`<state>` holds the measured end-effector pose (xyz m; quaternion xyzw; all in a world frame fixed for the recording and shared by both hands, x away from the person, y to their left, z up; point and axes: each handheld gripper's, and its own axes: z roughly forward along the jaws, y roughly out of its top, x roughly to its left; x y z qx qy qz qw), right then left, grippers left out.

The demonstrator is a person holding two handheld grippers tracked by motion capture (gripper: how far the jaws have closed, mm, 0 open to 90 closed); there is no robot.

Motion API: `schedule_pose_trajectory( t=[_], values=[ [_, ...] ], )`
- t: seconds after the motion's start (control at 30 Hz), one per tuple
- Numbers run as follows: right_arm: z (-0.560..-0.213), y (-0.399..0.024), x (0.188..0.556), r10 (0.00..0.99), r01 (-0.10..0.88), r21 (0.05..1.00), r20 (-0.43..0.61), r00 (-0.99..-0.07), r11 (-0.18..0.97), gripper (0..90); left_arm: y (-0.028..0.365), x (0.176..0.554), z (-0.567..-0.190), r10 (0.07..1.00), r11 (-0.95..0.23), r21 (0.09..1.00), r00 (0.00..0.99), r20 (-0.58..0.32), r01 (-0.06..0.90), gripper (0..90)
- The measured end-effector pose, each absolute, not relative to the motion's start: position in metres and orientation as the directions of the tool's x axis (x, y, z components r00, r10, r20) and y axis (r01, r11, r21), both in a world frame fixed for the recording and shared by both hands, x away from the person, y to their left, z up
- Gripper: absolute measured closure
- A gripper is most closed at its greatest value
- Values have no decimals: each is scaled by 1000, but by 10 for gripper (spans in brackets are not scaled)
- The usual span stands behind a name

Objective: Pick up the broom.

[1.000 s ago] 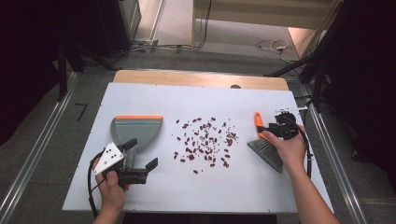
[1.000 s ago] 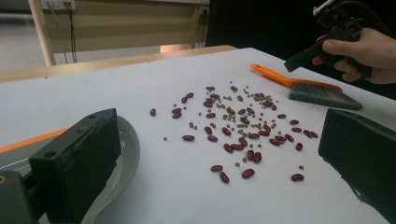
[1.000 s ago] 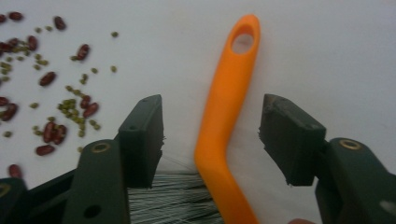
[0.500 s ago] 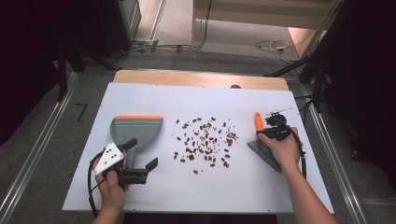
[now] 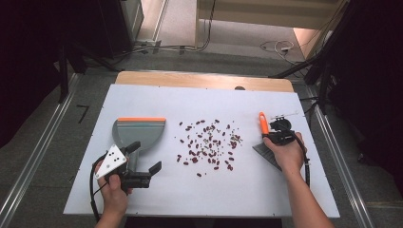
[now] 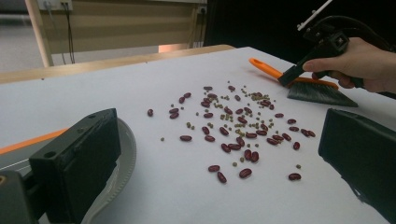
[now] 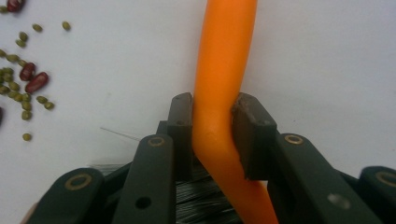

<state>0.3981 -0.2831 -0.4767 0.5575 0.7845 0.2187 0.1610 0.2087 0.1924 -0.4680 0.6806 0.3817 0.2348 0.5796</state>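
My right gripper (image 7: 212, 133) jaws just closed on the brush handle (image 7: 223, 70), left gripper (image 5: 142, 173) jaws wide open, empty by the dustpan (image 5: 139, 131); next: sweep beans (image 5: 209, 145) toward it.

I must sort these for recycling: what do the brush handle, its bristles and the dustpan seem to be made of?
Brush handle: probably moulded plastic, orange, smooth with a soft sheen. Bristles: fine dark grey strands, likely synthetic fibre, though the look leaves it open. Dustpan: matt grey, apparently plastic, with an orange lip that may be rubber.
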Motion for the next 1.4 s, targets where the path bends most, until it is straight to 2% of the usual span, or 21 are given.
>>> schedule_pose_trajectory(
  t=[0.23,0.3,0.37,0.57,0.77,0.93,1.13,1.3,1.4],
  values=[
    [-464,-299,372,936,690,687,39,-349,228,686,194,210,-469,793,-31,968,596,-126,247,4],
    [-462,-303,362,948,652,732,26,-319,199,687,193,209,-468,794,-36,968,595,-122,247,4],
    [-459,-310,352,947,603,785,68,-313,143,687,192,209,-468,793,-35,969,596,-122,245,4],
    [-456,-325,326,926,460,884,103,-363,83,689,189,207,-467,790,-34,970,601,-121,240,4],
    [-445,-334,310,915,364,931,157,-371,-12,691,189,206,-465,786,-39,972,608,-113,230,4],
    [-433,-330,301,892,312,949,176,-417,-41,692,187,205,-462,777,-28,975,618,-116,219,5],
    [-416,-303,287,853,260,965,163,-496,-33,692,179,201,-458,771,-26,978,626,-112,206,10],
    [-406,-273,277,813,234,972,142,-564,-8,692,165,195,-447,729,1,983,673,-126,184,34],
    [-403,-257,271,783,230,973,147,-604,-5,692,157,193,-445,718,-23,983,687,-110,181,34]
  ],
)
